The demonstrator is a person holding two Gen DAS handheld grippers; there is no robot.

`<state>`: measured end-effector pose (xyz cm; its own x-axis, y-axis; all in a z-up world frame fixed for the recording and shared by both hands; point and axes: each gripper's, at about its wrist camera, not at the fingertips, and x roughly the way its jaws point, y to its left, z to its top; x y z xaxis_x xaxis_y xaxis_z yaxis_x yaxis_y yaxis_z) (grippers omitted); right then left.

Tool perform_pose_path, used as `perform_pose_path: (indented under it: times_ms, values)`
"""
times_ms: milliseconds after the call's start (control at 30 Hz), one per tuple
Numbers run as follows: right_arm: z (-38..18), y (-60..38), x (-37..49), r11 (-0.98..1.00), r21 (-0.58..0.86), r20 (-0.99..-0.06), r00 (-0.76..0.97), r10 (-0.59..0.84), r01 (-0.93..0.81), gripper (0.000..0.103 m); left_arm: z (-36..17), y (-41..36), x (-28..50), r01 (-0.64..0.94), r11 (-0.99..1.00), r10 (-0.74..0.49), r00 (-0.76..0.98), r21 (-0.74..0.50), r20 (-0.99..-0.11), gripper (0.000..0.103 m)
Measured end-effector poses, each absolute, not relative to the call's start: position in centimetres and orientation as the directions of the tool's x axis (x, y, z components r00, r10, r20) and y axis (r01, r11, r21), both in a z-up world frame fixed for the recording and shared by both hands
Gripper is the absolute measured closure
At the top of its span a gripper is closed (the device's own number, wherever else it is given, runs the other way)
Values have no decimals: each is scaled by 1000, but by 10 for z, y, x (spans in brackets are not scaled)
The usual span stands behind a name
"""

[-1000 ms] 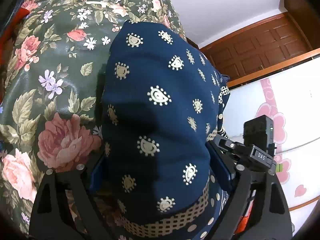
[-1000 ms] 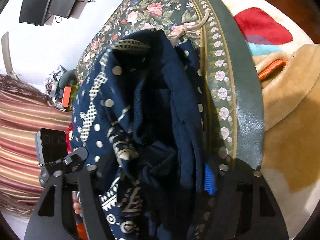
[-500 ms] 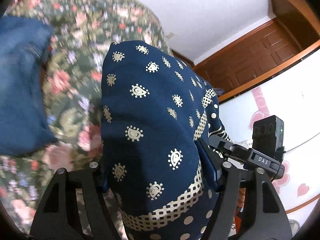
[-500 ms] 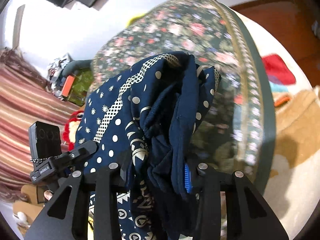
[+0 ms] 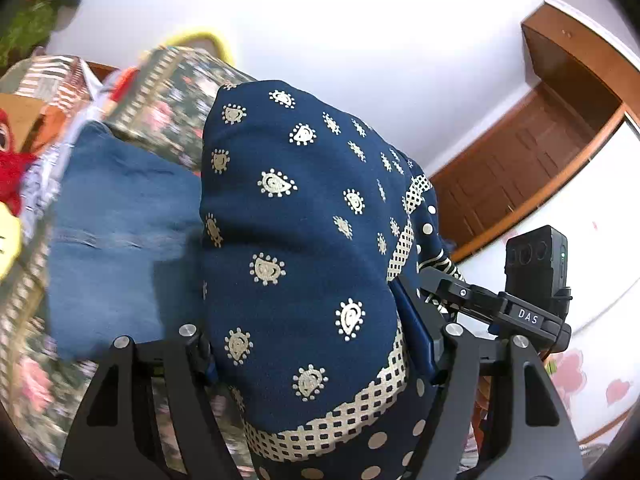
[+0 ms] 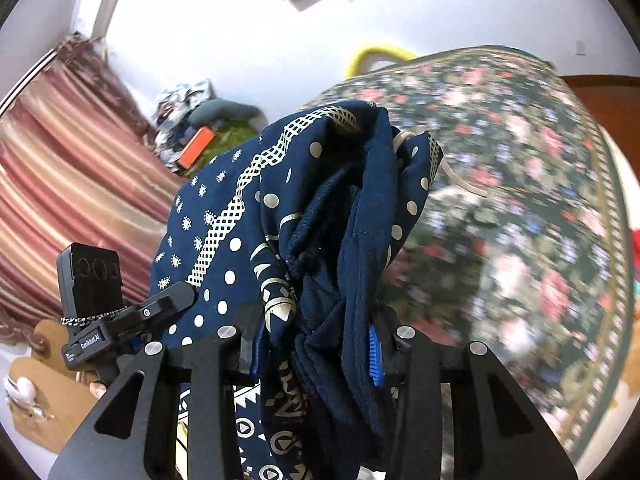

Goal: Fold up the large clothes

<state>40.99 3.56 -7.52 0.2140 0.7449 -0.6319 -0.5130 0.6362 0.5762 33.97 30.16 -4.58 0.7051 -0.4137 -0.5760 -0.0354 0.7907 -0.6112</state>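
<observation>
A large navy garment with cream paisley dots and a checked band is bunched between both grippers and held up off the floral bed cover. My left gripper is shut on a thick fold of it, which hides the fingertips. In the right wrist view the same garment hangs in deep folds with its dotted side showing. My right gripper is shut on that bunch, a blue pad showing at its right finger.
The floral bed cover lies below and to the right. A plain blue folded cloth lies on the bed at the left. Striped curtains stand at the left, a brown wooden door at the right.
Both grippers have lifted the garment up and tilted away from the bed. The wall and ceiling now fill the upper views, and the blue cloth has come into the left view.
</observation>
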Motion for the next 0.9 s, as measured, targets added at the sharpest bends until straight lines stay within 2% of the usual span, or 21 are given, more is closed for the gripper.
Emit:
perform_pose_path:
  times_ms: [300, 500, 667, 800, 900]
  values:
    - [-102, 123, 436, 613, 538, -647, 182, 740, -579, 68, -74, 381, 367, -123, 795, -334, 729, -594, -598, 32]
    - [-149, 161, 452, 653, 526, -702, 156, 695, -545, 68, -124, 415, 393, -188, 794, -317, 684, -578, -657, 32]
    - [-179, 182, 460, 714, 445, -773, 171, 611, -541, 68, -172, 437, 407, -262, 766, -317, 640, -587, -700, 32]
    - [-174, 181, 453, 720, 400, -783, 196, 590, -568, 63, -172, 435, 396, -257, 764, -318, 648, -592, -692, 29]
    - [-167, 181, 440, 734, 324, -801, 240, 549, -596, 56, -161, 426, 383, -281, 802, -251, 643, -527, -724, 27]
